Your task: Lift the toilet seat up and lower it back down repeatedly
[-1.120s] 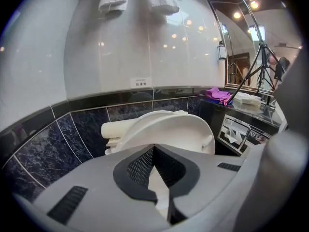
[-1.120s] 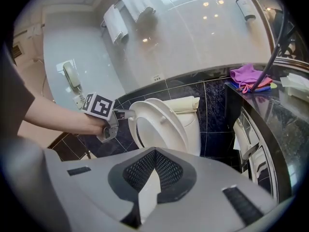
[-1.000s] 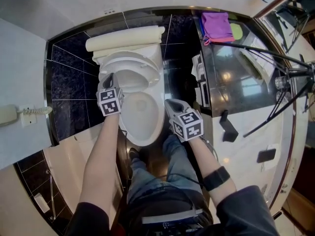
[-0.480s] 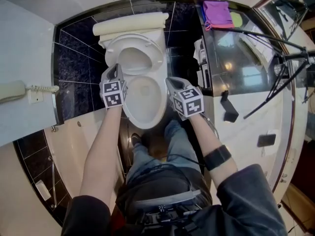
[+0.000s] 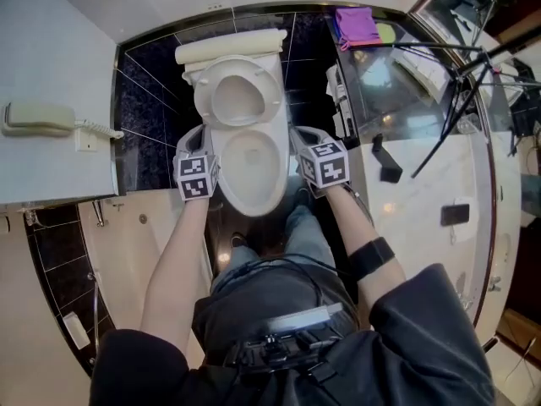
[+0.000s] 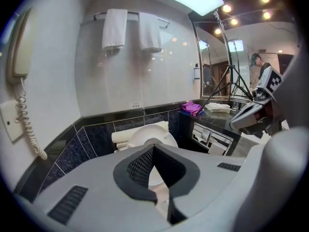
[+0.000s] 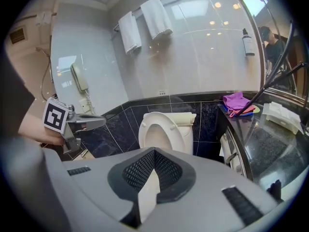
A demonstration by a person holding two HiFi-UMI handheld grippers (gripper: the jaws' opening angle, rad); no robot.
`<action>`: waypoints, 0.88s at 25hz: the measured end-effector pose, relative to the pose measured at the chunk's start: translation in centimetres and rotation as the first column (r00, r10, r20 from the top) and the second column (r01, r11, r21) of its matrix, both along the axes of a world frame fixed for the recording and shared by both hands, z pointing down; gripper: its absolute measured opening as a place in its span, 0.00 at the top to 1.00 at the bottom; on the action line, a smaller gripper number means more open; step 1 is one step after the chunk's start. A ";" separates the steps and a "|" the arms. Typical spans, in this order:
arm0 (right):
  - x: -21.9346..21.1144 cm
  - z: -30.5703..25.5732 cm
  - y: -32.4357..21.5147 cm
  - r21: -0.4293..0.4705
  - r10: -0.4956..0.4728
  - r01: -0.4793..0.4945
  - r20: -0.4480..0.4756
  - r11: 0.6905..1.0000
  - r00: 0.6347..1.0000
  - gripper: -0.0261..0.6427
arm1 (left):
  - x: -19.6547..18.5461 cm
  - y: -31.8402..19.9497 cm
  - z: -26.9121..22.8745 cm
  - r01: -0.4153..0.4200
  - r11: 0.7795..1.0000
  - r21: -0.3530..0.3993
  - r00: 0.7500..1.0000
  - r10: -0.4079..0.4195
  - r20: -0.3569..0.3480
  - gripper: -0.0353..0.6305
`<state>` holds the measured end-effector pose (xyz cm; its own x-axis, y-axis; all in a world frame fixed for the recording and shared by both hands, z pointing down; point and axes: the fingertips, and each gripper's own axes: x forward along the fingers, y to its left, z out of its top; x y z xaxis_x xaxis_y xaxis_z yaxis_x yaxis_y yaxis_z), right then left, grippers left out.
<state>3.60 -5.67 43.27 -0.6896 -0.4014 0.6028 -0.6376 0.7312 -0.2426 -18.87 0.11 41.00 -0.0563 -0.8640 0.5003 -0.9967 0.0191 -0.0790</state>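
- The seat (image 5: 237,100) stands raised at the 12 o'clock end of the bowl (image 5: 251,176), leaning back towards the tank (image 5: 228,49); its opening faces the person
- The left gripper (image 5: 193,135) is at 9 o'clock of the bowl, just beside the rim, pointing towards 12; its jaws are closed together with nothing between them
- The right gripper (image 5: 303,135) is at 3 o'clock of the bowl, also pointing towards 12; its jaws meet at the tips and hold nothing
- Neither gripper touches the seat; both sit just below it in the head view, one on each side of the bowl
- A phone (image 5: 38,118) hangs on the wall at 9 o'clock of the toilet, with its coiled cord trailing down
- A dark counter (image 5: 406,142) lies at 3 o'clock, with a purple cloth (image 5: 357,25) at its far end, about 1 o'clock of the seat
- Two white towels (image 7: 145,23) hang on a rail on the wall above the tank
- The person's legs are at 6 o'clock of the bowl
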 end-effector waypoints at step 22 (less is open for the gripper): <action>2.7 -3.7 5.8 0.106 0.124 -0.120 -0.032 0.987 0.992 0.94 | -0.1 11.8 -3.8 -0.044 0.997 0.063 0.996 0.048 -0.070 0.95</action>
